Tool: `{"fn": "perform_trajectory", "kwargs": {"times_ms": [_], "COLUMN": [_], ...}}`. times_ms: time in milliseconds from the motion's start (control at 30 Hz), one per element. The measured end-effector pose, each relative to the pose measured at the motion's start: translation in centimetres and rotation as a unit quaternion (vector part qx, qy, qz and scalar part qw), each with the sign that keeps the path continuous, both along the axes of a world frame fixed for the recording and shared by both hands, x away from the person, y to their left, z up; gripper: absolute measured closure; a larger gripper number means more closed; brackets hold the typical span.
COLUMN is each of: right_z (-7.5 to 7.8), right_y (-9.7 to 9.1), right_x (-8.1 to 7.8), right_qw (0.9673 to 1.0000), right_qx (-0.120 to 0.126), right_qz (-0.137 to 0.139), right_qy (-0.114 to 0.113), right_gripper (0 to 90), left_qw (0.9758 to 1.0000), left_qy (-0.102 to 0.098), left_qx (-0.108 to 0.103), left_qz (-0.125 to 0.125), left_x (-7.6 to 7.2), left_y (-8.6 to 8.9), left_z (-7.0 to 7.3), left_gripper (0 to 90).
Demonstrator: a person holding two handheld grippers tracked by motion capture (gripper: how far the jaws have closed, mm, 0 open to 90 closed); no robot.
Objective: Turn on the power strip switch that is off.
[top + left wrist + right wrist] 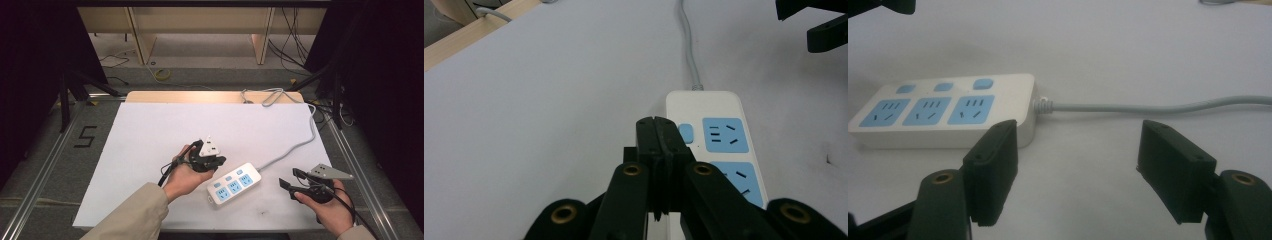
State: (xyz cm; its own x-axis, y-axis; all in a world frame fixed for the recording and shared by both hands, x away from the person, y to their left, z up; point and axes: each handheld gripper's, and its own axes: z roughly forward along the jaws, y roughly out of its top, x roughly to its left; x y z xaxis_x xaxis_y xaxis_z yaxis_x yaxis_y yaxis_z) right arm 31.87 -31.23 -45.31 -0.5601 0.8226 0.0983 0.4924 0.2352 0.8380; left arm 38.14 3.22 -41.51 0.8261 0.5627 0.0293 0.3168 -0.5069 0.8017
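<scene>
A white power strip (234, 183) with three blue sockets and blue switches lies on the white table sheet (150, 130), near its front edge. Its grey cable (295, 145) runs back and right off the table. My left gripper (220, 161) hovers just left of the strip's far end, jaws shut with nothing between them; in the left gripper view the left gripper (659, 131) points at the power strip (711, 140) beside a blue switch. My right gripper (290, 181) stands open to the right of the strip; through the right gripper (1078, 170) I see the power strip (948, 107) and cable (1158, 106).
The sheet covers a wooden tabletop (210, 96) with a metal frame (50, 160) around it. Loose cables (260, 95) lie at the far edge. Bare sheet stretches behind and left of the strip.
</scene>
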Motion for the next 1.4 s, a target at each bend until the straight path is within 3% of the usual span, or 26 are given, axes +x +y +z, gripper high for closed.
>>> {"fn": "perform_trajectory", "kwargs": {"times_ms": [1400], "right_z": [0.0], "right_y": [0.1], "right_x": [-0.1], "right_qw": [1.0000], "right_qx": [0.000], "right_qz": [0.004], "right_qy": [-0.002], "right_gripper": [32.8], "left_qw": [0.9997], "left_qy": [0.004], "left_qx": [0.016], "left_qz": [-0.021], "left_x": [0.6], "left_y": [-3.1], "left_z": [-0.2], "left_gripper": [89.9]}}
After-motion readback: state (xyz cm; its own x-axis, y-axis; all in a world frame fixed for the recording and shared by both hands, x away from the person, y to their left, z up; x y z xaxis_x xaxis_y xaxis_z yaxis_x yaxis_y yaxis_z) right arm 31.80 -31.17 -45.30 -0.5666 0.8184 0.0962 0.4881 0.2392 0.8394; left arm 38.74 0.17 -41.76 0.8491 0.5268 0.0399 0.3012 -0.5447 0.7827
